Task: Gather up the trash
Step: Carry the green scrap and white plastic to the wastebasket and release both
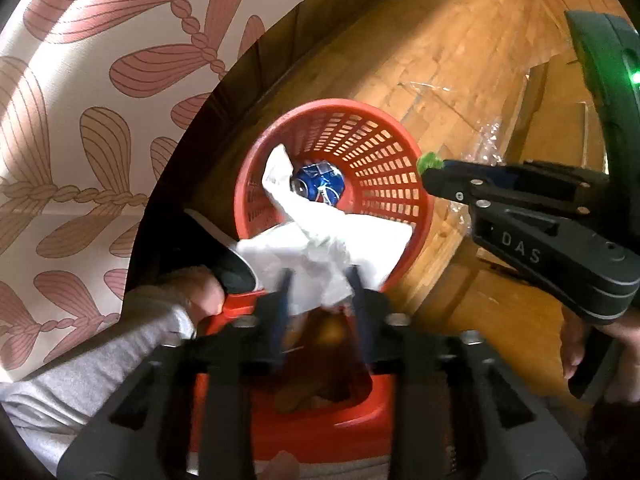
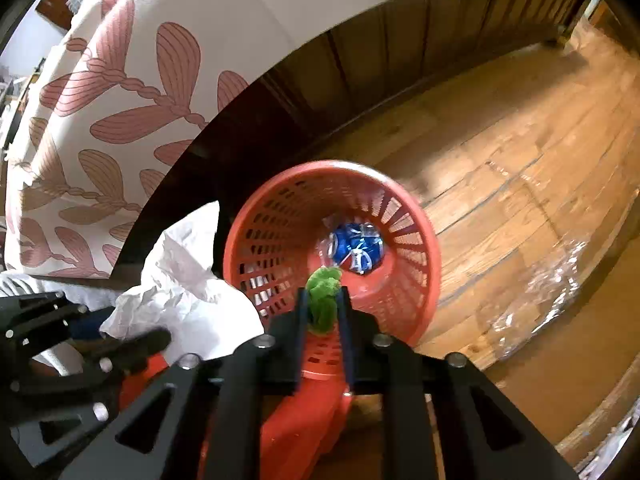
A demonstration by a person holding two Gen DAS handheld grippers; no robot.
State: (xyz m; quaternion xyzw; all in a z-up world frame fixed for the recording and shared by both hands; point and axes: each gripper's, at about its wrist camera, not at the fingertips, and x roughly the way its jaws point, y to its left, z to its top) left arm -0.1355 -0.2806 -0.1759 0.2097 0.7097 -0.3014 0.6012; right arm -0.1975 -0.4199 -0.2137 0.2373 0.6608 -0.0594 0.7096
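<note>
A red perforated basket (image 1: 425, 208) (image 2: 434, 264) lies below both grippers, its mouth toward me. A blue crushed can (image 1: 320, 188) (image 2: 356, 248) sits at its bottom. Crumpled white paper (image 1: 320, 248) (image 2: 188, 280) drapes over the near rim. My left gripper (image 1: 320, 286) stands open with the paper's end between its spread fingers. My right gripper (image 2: 323, 310) (image 1: 430, 168) hangs over the basket mouth. It is shut on a small green wad (image 2: 322, 296) (image 1: 430, 161) that touches both fingers.
Clear plastic wrap (image 1: 484, 140) (image 2: 540, 292) lies on the wood floor to the right. A leaf-patterned cloth (image 1: 80, 120) (image 2: 100, 120) over dark wood furniture fills the left. A hand (image 1: 200, 292) in a grey sleeve is near the basket's left rim. Red plastic (image 2: 304, 420) sits under the grippers.
</note>
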